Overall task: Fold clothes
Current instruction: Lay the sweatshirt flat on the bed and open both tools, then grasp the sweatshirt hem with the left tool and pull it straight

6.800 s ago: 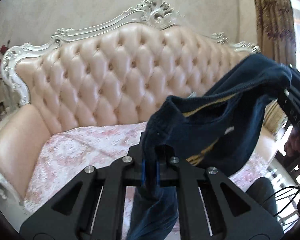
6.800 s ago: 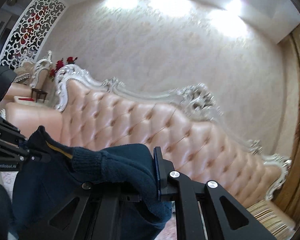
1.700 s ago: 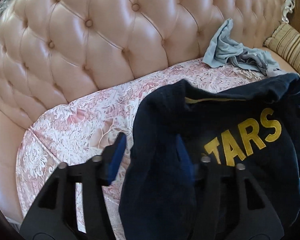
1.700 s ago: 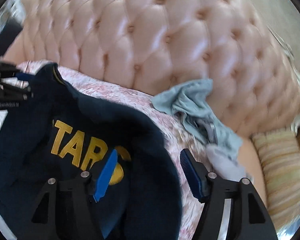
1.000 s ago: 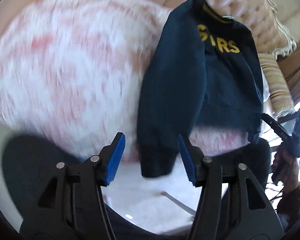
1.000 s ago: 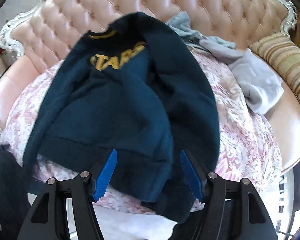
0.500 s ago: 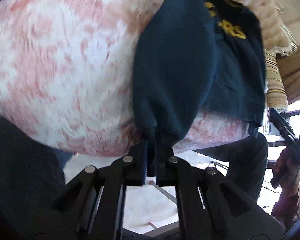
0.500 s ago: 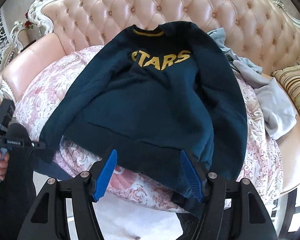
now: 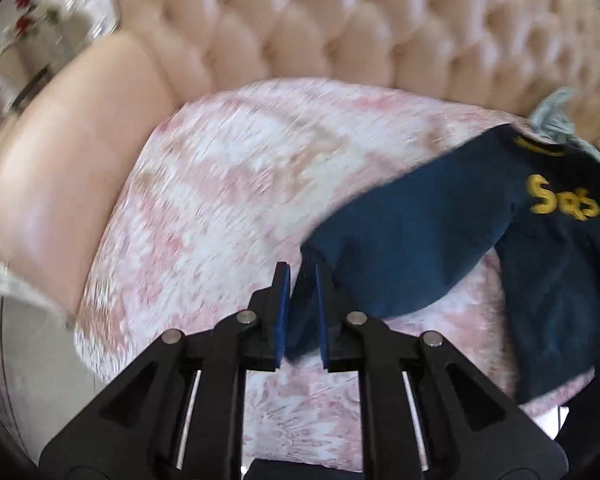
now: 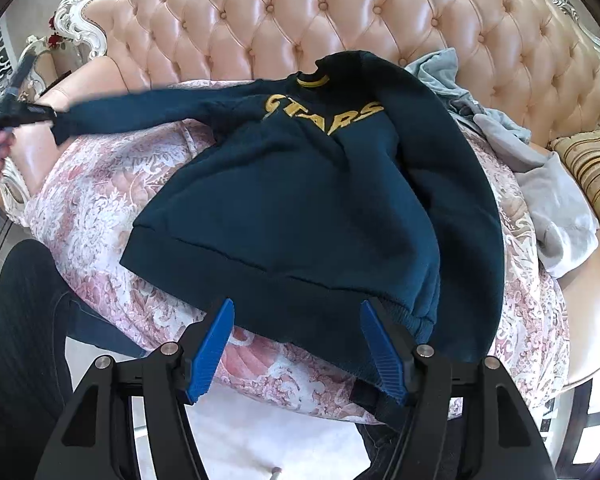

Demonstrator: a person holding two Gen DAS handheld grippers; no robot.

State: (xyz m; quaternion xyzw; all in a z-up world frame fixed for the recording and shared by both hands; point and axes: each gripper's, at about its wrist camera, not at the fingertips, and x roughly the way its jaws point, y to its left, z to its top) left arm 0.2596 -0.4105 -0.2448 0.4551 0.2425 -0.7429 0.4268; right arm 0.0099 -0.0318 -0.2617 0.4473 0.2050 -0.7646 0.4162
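A navy sweatshirt [image 10: 300, 200] with yellow "STARS" lettering lies face up on the floral sofa cover [image 10: 108, 184], its hem toward me. My left gripper [image 9: 300, 280] has the cuff of the left sleeve [image 9: 400, 248] between its blue pads, and its jaws are opening slightly. In the right wrist view the left gripper [image 10: 16, 114] holds that sleeve [image 10: 140, 114] stretched out to the left, lifted off the seat. My right gripper [image 10: 297, 305] hovers open just above the hem, with nothing between its fingers. The right sleeve runs down the sweatshirt's right side.
A tufted pink sofa back [image 10: 300, 20] rises behind. Grey clothes [image 10: 540, 168] are piled at the right beside a striped cushion [image 10: 592, 176]. The pink armrest [image 9: 60, 160] bounds the left. A person's dark-trousered leg [image 10: 24, 320] stands at the sofa's front left.
The left gripper has swung up and out to the left with the cuff, drawing the sleeve straight away from the body. The right gripper has stayed open over the hem.
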